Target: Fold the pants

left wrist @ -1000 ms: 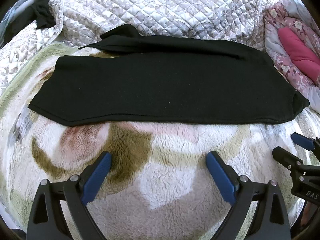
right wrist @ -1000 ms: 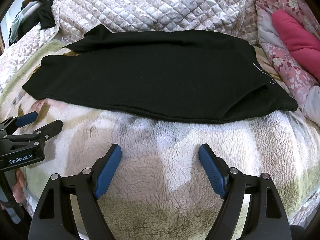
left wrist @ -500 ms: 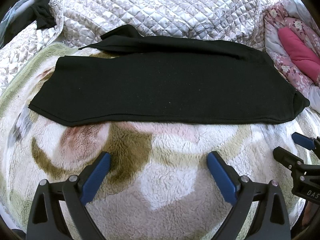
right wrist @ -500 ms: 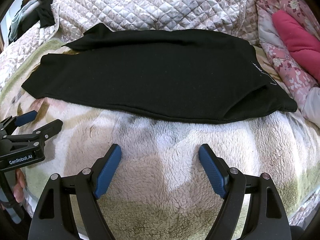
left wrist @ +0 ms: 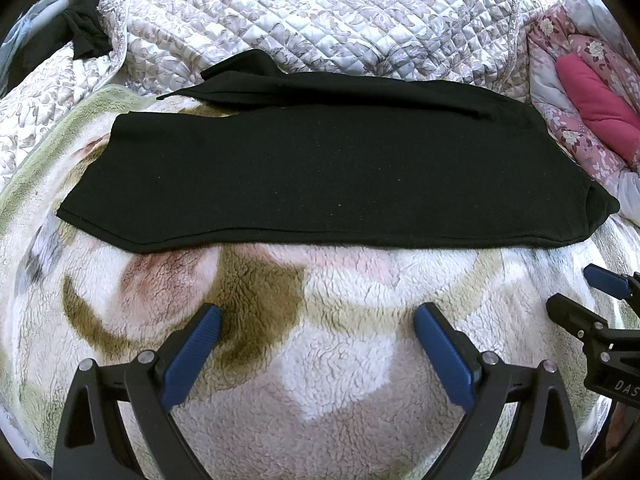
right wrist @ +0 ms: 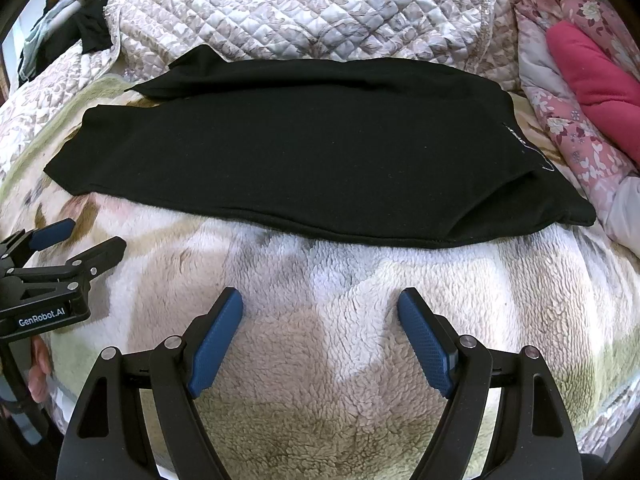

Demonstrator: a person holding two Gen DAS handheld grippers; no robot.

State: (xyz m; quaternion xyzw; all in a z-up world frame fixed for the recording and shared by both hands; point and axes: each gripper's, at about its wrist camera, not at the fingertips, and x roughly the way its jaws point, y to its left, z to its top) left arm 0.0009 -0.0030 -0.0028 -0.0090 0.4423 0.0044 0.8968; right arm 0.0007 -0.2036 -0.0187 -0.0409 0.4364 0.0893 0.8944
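Black pants (left wrist: 328,176) lie flat across a fleece blanket, legs folded one over the other, waist to the right, leg ends to the left; they also show in the right wrist view (right wrist: 312,152). My left gripper (left wrist: 316,320) is open and empty, hovering over the blanket just short of the pants' near edge. My right gripper (right wrist: 320,304) is open and empty, also short of the near edge. Each gripper shows at the edge of the other's view: the right gripper (left wrist: 576,292) and the left gripper (right wrist: 84,236).
The fleece blanket (left wrist: 320,360) has white, brown and green patches. A quilted grey bedspread (left wrist: 320,20) rises behind the pants. Pink floral bedding with a magenta pillow (right wrist: 592,80) lies at the right. Dark clothes (right wrist: 88,28) hang at the back left.
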